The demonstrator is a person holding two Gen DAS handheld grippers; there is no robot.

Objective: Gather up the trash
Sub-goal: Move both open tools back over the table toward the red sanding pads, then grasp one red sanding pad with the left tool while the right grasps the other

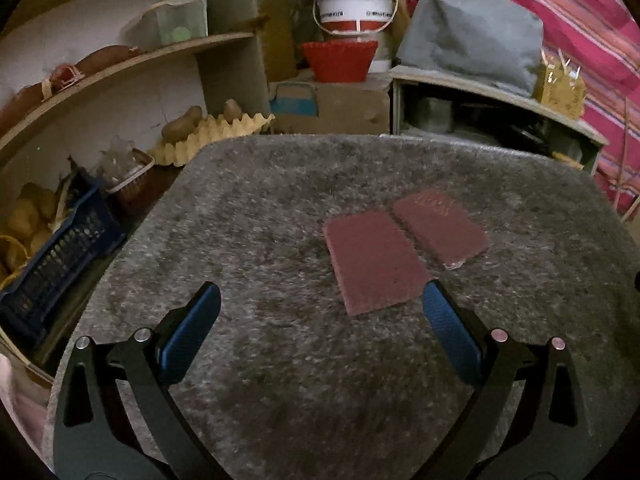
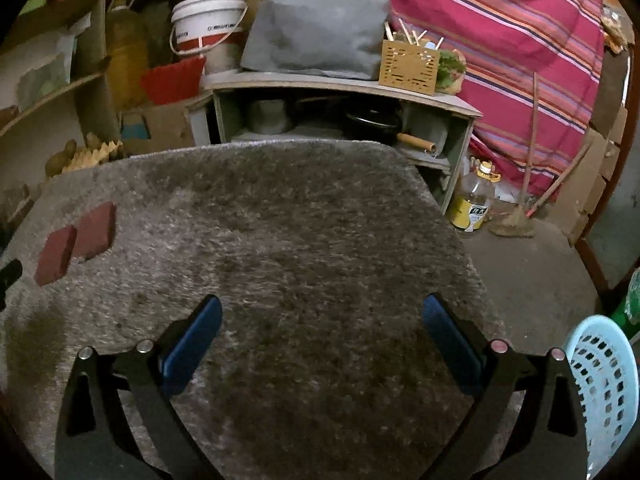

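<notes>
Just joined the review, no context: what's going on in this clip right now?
A person holds a two-finger gripper in each hand over a grey shaggy mat. Both the left gripper and the right gripper are open and hold nothing. Two flat reddish pieces lie side by side on the mat, just ahead of the left gripper and near its right finger. A light blue perforated basket sits off the mat's edge beside the right gripper. Nothing has been picked up yet.

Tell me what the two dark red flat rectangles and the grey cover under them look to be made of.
Two dark red flat rectangles: matte, thin, stiff-looking, probably card or abrasive pad; blur leaves it open. Grey shaggy cover: long-pile fabric, tufted fibres catching light.
</notes>
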